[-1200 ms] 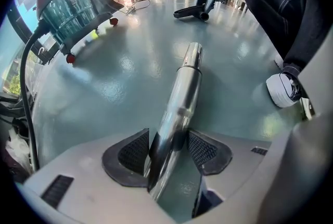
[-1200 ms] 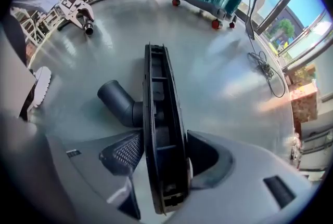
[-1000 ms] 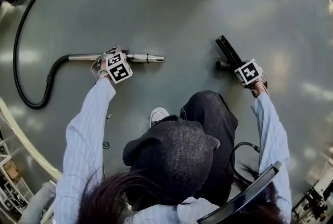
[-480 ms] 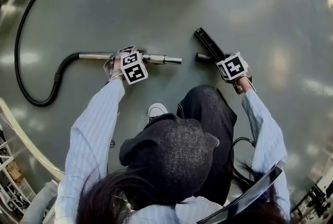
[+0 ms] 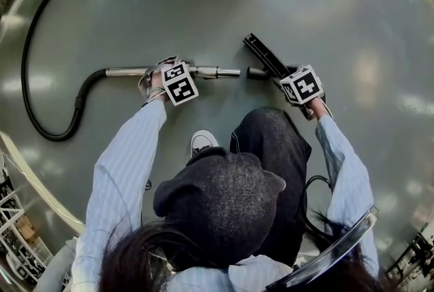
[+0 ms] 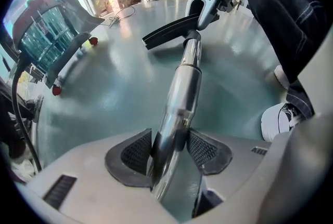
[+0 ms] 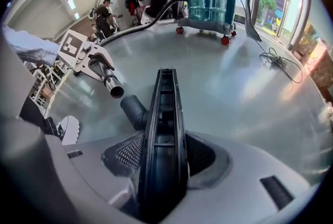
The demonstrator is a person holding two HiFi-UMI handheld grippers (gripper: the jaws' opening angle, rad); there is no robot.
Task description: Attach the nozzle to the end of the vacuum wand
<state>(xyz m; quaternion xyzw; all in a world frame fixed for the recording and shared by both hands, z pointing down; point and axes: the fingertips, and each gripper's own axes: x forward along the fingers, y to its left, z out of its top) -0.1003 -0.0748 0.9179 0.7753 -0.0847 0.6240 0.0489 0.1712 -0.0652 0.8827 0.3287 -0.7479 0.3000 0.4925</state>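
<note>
- Firmly, the wand (image 6: 186,75) is gripped by the left tongs (image 6: 169,151).
- The nozzle (image 7: 165,108) is clamped by the right tongs (image 7: 162,158).
- Between the tongs, both ends are seen just apart.

Left gripper (image 6: 169,151), right gripper (image 7: 162,158): jaws clamped, downward.

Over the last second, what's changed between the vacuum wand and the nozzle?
The left gripper carried the metal wand rightward in the head view. The right gripper brought the black nozzle leftward, swinging its collar round to face the wand's tip. A small gap remains; they are not joined. Both grippers kept their grips, and the hose stayed trailing on the floor.
</note>
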